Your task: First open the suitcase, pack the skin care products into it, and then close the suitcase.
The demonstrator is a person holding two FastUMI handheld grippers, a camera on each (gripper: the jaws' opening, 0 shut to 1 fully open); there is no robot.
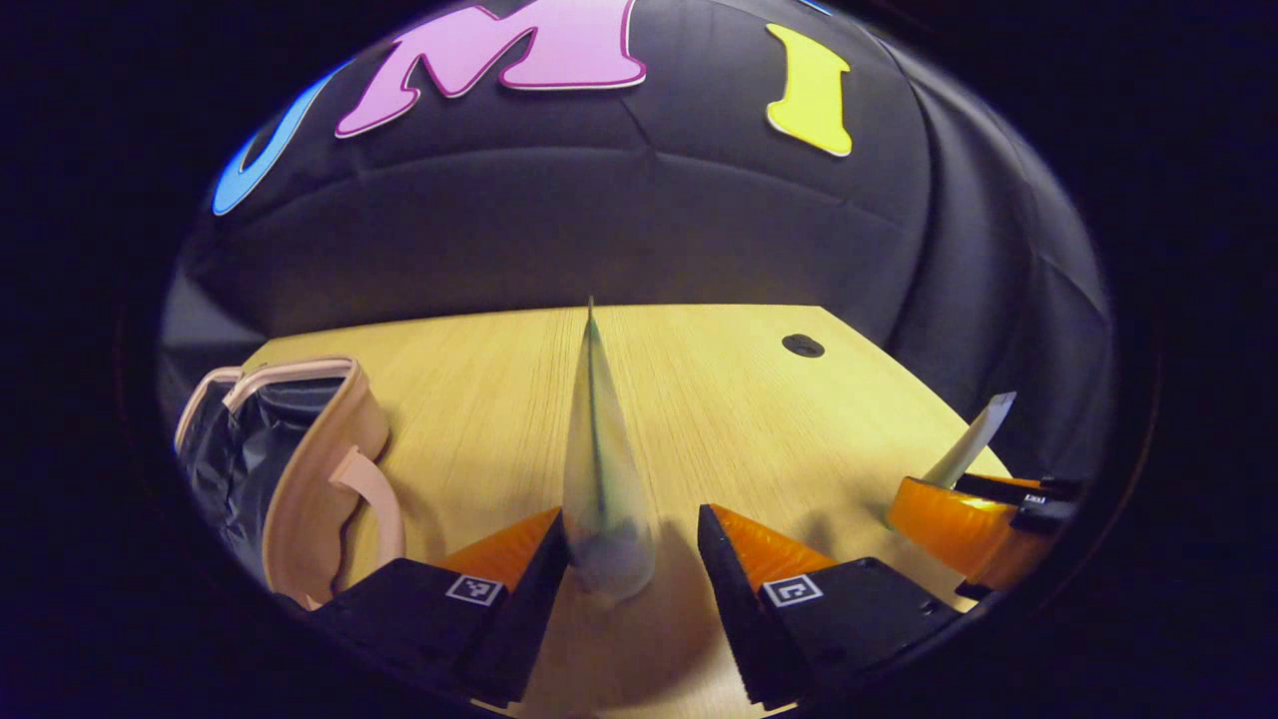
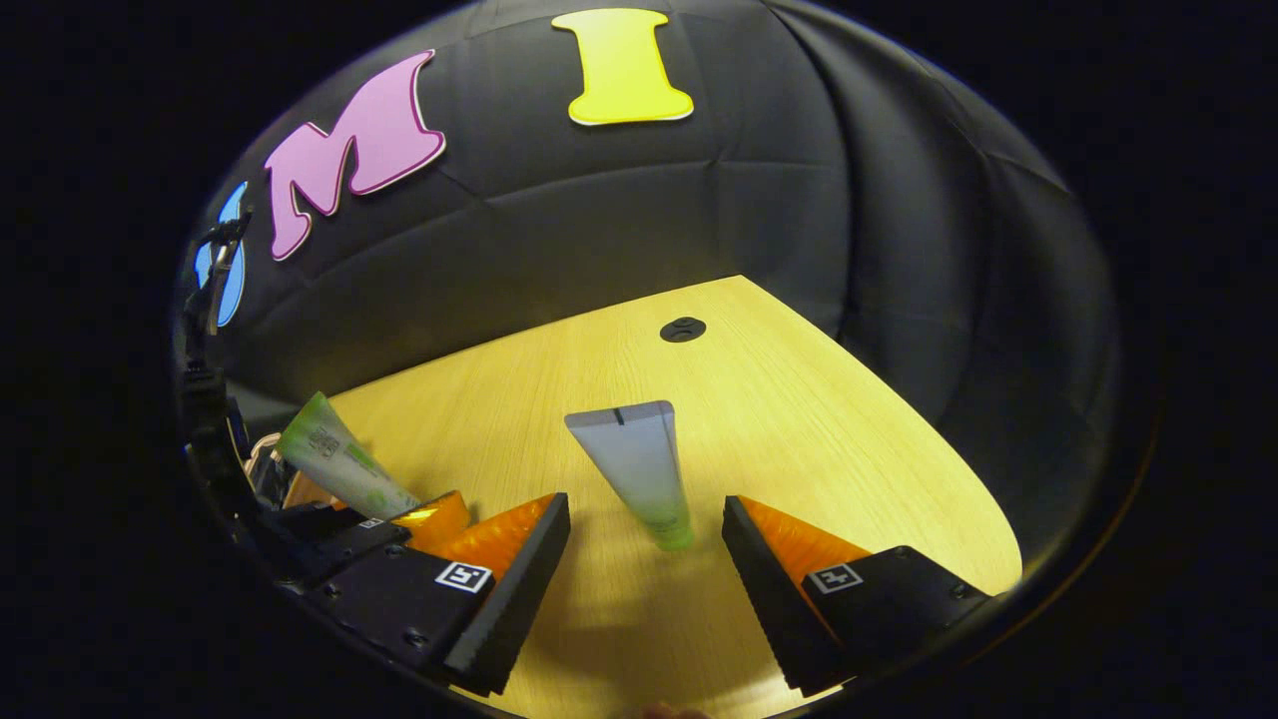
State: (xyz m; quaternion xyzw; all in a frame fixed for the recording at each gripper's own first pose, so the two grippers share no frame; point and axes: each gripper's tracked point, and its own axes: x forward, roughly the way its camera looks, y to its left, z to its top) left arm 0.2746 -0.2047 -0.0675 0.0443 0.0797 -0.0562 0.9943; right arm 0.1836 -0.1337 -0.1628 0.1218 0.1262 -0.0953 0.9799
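Both gripper views low, close over the wooden table (image 1: 699,399), facing the back wall, sharing the tabletop

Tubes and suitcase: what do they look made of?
Both tubes look like soft matte plastic: flat crimped ends, body tapering to the cap. The suitcase looks like a smooth hard pink shell, probably plastic, with a dark, wrinkled fabric lining.

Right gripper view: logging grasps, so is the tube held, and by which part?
Not held: the tube sits between the right gripper's open fingers, with gaps on both sides.
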